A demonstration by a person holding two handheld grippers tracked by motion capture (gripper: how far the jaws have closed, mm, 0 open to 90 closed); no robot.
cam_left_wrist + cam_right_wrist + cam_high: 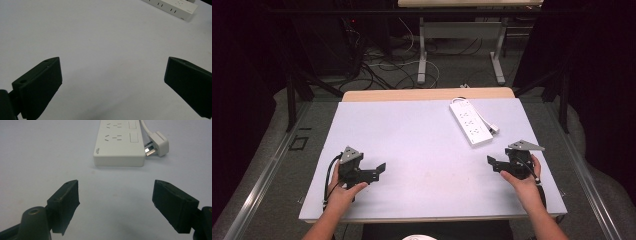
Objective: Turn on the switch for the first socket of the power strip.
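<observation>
Up close in the right claw (116, 202) view: metal prongs of a white plug (158, 143) beside the white plastic power strip (119, 142), far right on the pale surface (412, 140). Both claws spread wide and empty, left claw (112, 85) well apart from the strip.

- The high view was dim around its edges: the room beyond the table (412, 145) fell into near-black at nine and three o'clock, while the pale tabletop was evenly and softly lit from above.
- The left gripper (379, 167) and right gripper (490, 161) cast only faint, short shadows there.
- That view was soft and low in detail, with a slight purple tint.
- In the left gripper view, diffuse shadows lay under the jaws towards six o'clock; the power strip (175, 6) at one o'clock looked bright, nearly washed out.
- In the right gripper view, the power strip (118, 142) and plug (160, 143) at twelve o'clock were sharp, the near jaws slightly blurred.
</observation>
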